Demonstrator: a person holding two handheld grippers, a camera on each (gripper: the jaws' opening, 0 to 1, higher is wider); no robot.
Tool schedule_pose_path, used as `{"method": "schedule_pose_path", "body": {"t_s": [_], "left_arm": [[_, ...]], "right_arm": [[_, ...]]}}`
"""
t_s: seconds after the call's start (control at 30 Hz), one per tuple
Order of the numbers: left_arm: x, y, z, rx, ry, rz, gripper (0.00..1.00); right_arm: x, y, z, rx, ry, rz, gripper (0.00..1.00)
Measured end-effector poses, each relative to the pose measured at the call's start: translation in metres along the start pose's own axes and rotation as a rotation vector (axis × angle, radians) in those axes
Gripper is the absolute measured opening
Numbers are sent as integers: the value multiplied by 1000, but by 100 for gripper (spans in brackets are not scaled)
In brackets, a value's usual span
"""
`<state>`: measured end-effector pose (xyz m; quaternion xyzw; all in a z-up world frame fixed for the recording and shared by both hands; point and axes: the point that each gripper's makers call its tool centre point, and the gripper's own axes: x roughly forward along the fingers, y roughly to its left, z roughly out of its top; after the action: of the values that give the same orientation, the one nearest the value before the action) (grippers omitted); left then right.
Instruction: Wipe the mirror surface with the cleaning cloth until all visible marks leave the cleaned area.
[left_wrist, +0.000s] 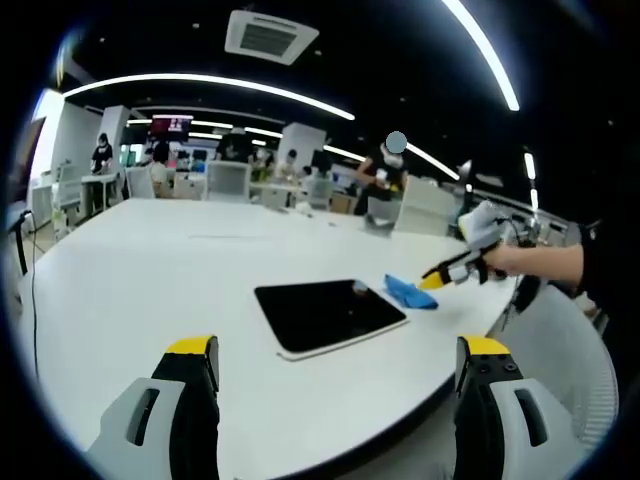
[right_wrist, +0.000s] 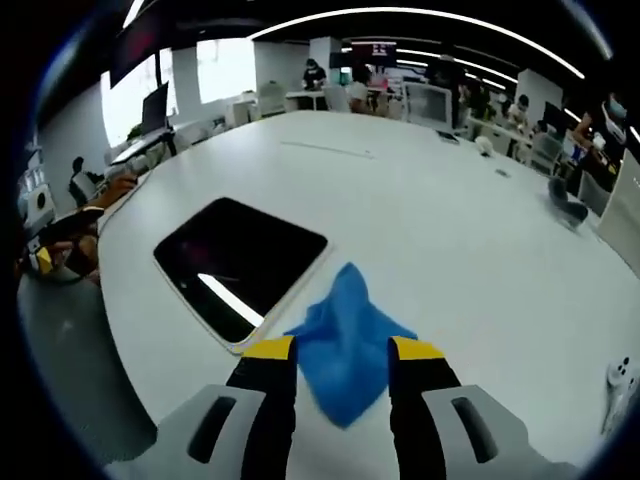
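Observation:
The mirror (left_wrist: 330, 313) is a dark rectangle in a white frame, lying flat on the white table (left_wrist: 150, 270). The blue cleaning cloth (left_wrist: 410, 292) sits crumpled just past its right corner. My left gripper (left_wrist: 337, 350) hangs wide open over the near table edge, short of the mirror, holding nothing. A hand (left_wrist: 515, 260) brings my right gripper (left_wrist: 438, 277) in from the right, its tip at the cloth. In the right gripper view, my right gripper (right_wrist: 342, 350) is open, jaws either side of the cloth (right_wrist: 345, 335), with the mirror (right_wrist: 240, 265) to the left.
The table edge (right_wrist: 120, 330) curves close beside the mirror. A small white object (right_wrist: 620, 385) lies on the table at the right and a dark object (right_wrist: 565, 200) farther off. People, desks and chairs (left_wrist: 228, 180) stand beyond the table.

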<state>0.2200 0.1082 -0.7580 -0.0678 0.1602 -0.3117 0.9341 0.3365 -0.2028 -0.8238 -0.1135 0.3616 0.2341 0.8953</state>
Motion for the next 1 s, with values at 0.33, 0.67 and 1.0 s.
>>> {"method": "schedule_pose_path", "body": {"t_s": [0.33, 0.67, 1.0], "left_arm": [[0, 2, -1, -1, 3, 9, 99], [1, 2, -2, -3, 8, 8, 99], [1, 2, -3, -3, 11, 8, 99]], "right_arm": [[18, -3, -8, -29, 27, 18, 25], [30, -5, -9, -1, 33, 28, 16], [34, -6, -18, 1, 69, 30, 16]]}}
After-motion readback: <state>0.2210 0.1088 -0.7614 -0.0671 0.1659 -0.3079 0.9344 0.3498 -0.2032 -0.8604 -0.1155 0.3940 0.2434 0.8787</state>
